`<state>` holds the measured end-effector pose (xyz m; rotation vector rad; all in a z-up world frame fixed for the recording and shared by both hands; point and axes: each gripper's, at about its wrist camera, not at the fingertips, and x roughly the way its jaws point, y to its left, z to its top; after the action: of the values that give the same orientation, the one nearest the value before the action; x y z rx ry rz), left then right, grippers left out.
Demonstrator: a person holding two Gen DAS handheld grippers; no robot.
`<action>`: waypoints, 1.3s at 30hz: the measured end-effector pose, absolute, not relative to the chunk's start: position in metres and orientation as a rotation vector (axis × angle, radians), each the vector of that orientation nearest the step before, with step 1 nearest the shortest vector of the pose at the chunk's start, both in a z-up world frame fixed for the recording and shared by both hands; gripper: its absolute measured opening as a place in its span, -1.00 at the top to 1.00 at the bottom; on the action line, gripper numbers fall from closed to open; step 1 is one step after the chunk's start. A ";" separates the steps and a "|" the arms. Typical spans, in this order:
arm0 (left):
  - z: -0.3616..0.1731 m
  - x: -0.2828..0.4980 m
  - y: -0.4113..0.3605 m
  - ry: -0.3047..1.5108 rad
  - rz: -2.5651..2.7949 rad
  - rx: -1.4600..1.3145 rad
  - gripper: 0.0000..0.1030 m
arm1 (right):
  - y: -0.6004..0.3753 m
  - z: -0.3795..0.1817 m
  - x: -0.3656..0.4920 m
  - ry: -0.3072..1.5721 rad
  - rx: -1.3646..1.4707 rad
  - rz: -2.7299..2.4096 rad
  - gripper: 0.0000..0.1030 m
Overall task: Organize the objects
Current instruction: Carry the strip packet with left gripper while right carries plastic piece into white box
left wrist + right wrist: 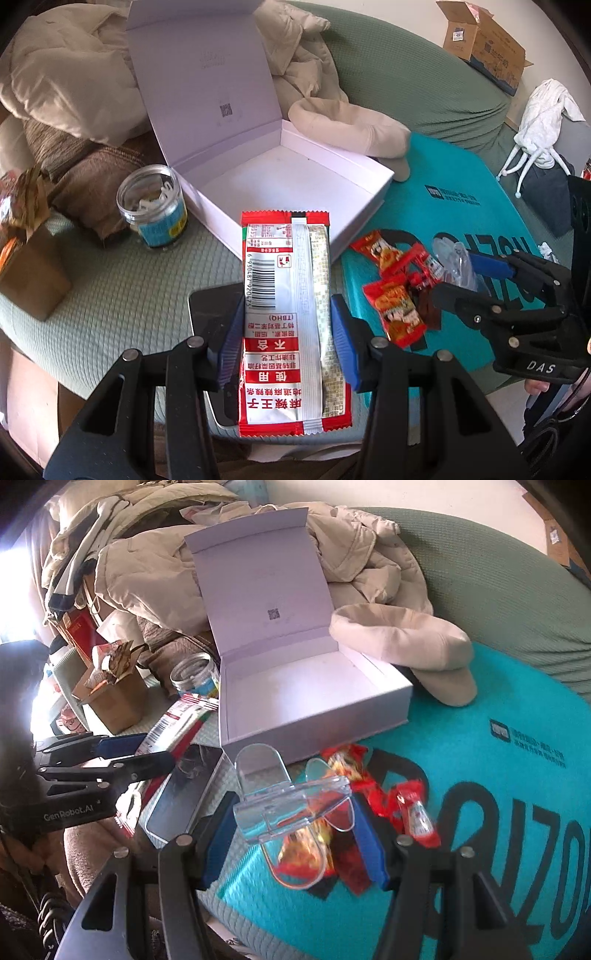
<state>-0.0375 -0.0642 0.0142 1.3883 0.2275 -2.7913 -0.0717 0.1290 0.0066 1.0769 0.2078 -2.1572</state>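
Packet pinched lengthwise in left claw, pointing boxward; right claw pinches clear holder.

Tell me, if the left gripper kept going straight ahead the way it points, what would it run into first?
Most likely the open white box. The left gripper holds a red-and-white snack packet whose far end already nears the box's front wall, so the packet would probably touch there first. Depth is hard to judge through the fisheye.
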 end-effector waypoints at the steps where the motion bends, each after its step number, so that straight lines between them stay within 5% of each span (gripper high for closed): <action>1: 0.015 -0.043 -0.067 0.221 -2.793 1.393 0.14 | 0.126 0.008 -0.075 0.207 1.073 -2.154 -0.20; 39: -0.006 -0.197 -0.122 0.129 -2.822 1.470 0.14 | 0.017 0.009 -0.209 0.332 1.023 -2.124 -0.20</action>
<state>-0.1969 -0.1224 -0.0064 1.4705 0.1289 -2.8215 -0.2087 0.0170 0.0088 1.0233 0.3321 -2.1242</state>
